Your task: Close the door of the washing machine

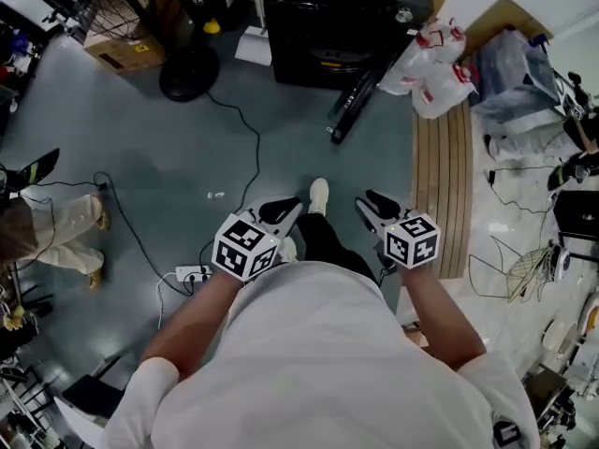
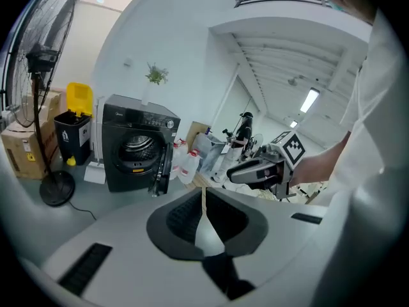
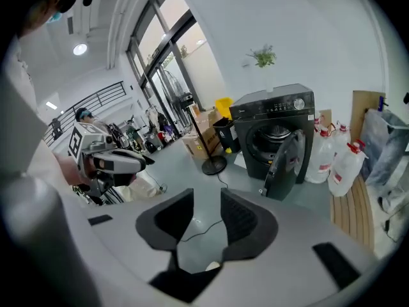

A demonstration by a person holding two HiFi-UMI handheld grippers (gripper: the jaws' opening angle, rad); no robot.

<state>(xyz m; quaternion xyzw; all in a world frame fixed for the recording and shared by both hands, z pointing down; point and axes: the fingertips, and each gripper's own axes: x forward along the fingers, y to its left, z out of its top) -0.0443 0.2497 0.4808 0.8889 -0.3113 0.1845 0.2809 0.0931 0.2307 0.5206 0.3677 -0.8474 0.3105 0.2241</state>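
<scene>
The black washing machine [image 1: 337, 26] stands at the far side of the grey floor, well ahead of me. Its round door [image 1: 356, 101] hangs wide open, swung out toward me on its right side. The left gripper view shows the machine [image 2: 137, 149] and its door [image 2: 161, 168], and so does the right gripper view, machine [image 3: 275, 130] and door [image 3: 284, 165]. My left gripper [image 1: 285, 209] is held out in front of my body, its jaws shut with nothing between them. Beside it, my right gripper [image 1: 374, 204] is open and empty. Both are far short of the door.
A standing fan's base [image 1: 187, 68] and a cardboard box [image 1: 122, 50] are left of the machine. A cable [image 1: 248, 148] runs across the floor to a power strip [image 1: 192, 274]. Plastic jugs [image 1: 435, 64] and a slatted wooden board [image 1: 445, 185] lie at the right. Another person [image 1: 47, 227] is at the far left.
</scene>
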